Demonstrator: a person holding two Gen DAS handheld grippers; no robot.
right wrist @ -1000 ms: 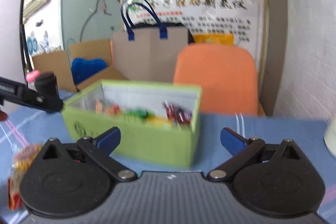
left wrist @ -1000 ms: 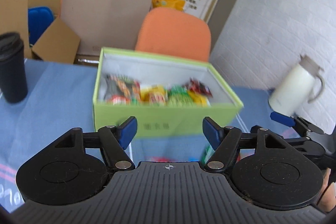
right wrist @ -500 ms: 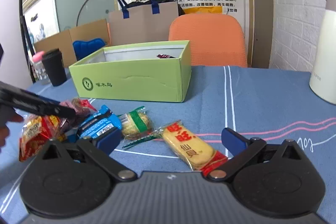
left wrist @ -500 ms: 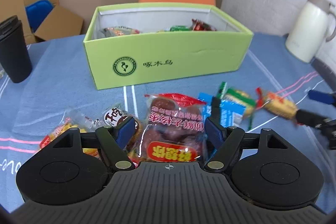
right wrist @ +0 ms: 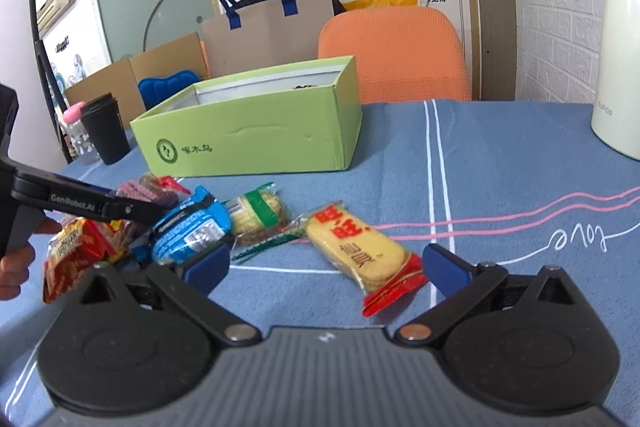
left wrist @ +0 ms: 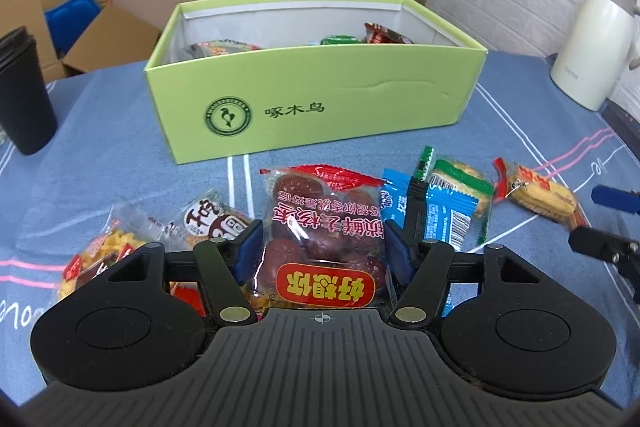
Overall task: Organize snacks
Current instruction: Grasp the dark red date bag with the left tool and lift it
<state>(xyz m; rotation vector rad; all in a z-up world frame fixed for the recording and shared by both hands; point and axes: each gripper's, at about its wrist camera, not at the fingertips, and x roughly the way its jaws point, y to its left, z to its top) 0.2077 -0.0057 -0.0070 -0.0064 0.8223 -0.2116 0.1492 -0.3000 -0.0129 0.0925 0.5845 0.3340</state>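
Covering the table: blue cloth (left wrist: 120, 155) with white and pink lines, under everything in both views.
Green box (left wrist: 316, 107): open-topped, mid-table beyond the loose snacks, wrappers lying inside; interior seen well only from left wrist, from right wrist (right wrist: 248, 143) mostly the outer wall.
White thermos (left wrist: 592, 43): far right of cloth, well apart from box.
Black cup (left wrist: 24, 91): left of box.
Left gripper (left wrist: 320, 251): low over the cloth, fingers (left wrist: 248, 247) apart, straddling the date packet, blue pads just beside its edges; squeezing or not, cannot tell. From right wrist, only its side profile (right wrist: 88, 205) above the snack pile.
Right gripper (right wrist: 326, 267): fingers wide apart, holding nothing, rice cracker packet's red end between the tips.
Date packet (left wrist: 320, 239): red-and-clear, flat on cloth in front of box; from right wrist barely visible behind the left gripper.
Rice cracker packet (right wrist: 356, 251): yellow with red print, lying diagonally, right end of the snack row.
Blue wrapper (right wrist: 192, 227) and green-edged biscuit packet (right wrist: 256, 215): side by side, between date packet and cracker.
Versus one second ago: both grippers lowered from box height to the loose snacks.
Versus half a second ago: left gripper's tips further along the date packet.
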